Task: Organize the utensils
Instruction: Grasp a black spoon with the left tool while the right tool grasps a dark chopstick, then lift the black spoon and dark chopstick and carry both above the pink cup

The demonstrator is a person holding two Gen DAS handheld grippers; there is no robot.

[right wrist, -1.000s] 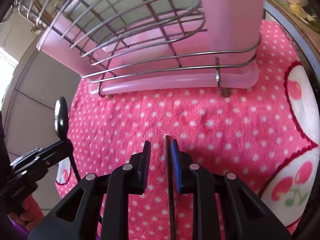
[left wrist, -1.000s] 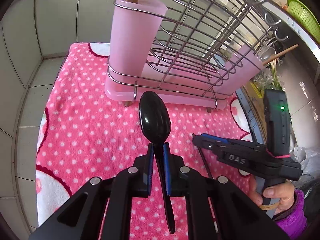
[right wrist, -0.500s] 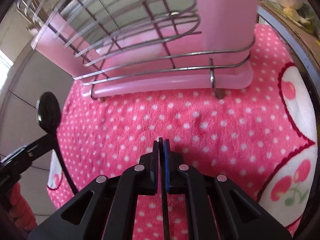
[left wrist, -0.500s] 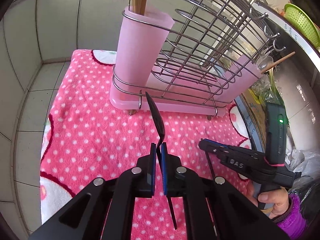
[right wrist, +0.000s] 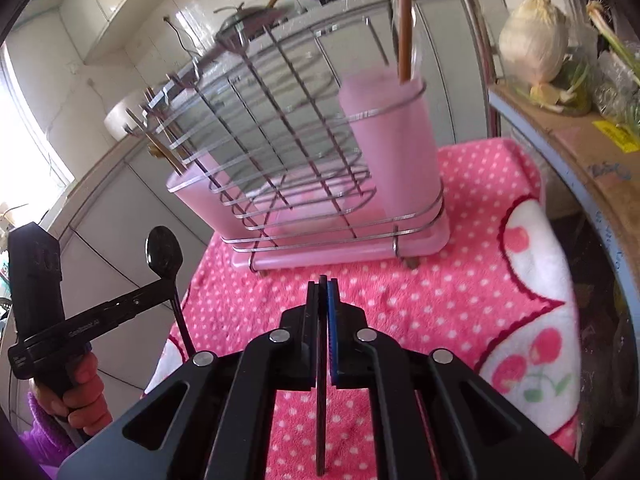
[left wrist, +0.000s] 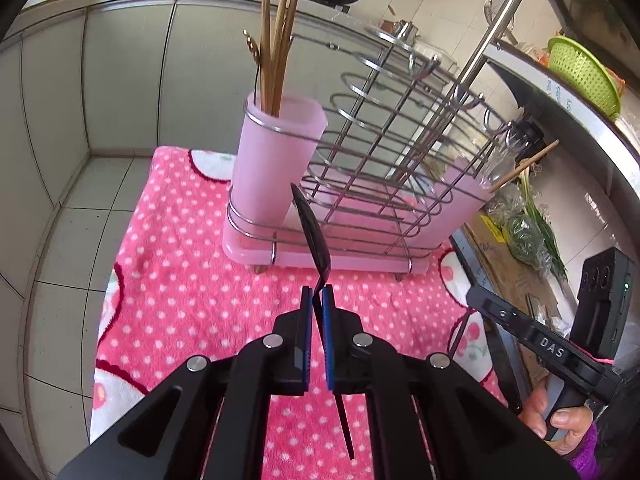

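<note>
My left gripper point(left wrist: 317, 300) is shut on the neck of a black spoon point(left wrist: 312, 232), whose bowl stands edge-on in front of the wire rack point(left wrist: 392, 184). In the right wrist view that spoon point(right wrist: 164, 252) faces the camera, held up at the left by the left gripper point(right wrist: 166, 280). My right gripper point(right wrist: 322, 284) is shut on a thin black utensil point(right wrist: 321, 420), seen edge-on; its kind is unclear. Both grippers hang above the pink dotted towel point(right wrist: 460, 280). The rack holds a pink cup point(left wrist: 276, 160) with wooden chopsticks point(left wrist: 276, 40) and another pink cup point(right wrist: 392, 152) with a brown stick.
The rack stands on a pink tray point(right wrist: 340, 256) at the towel's far side. A steel pole point(left wrist: 492, 36) rises beside it. A cardboard box point(right wrist: 580, 140) with greens and a cabbage point(right wrist: 532, 44) borders the right. A green basket point(left wrist: 580, 72) sits on a shelf. Tiled walls enclose the left.
The right gripper closed on the thin black utensil and lifted it off the towel. Both grippers rose and tilted up. The spoon turned from face-on to edge-on between the left fingers.
</note>
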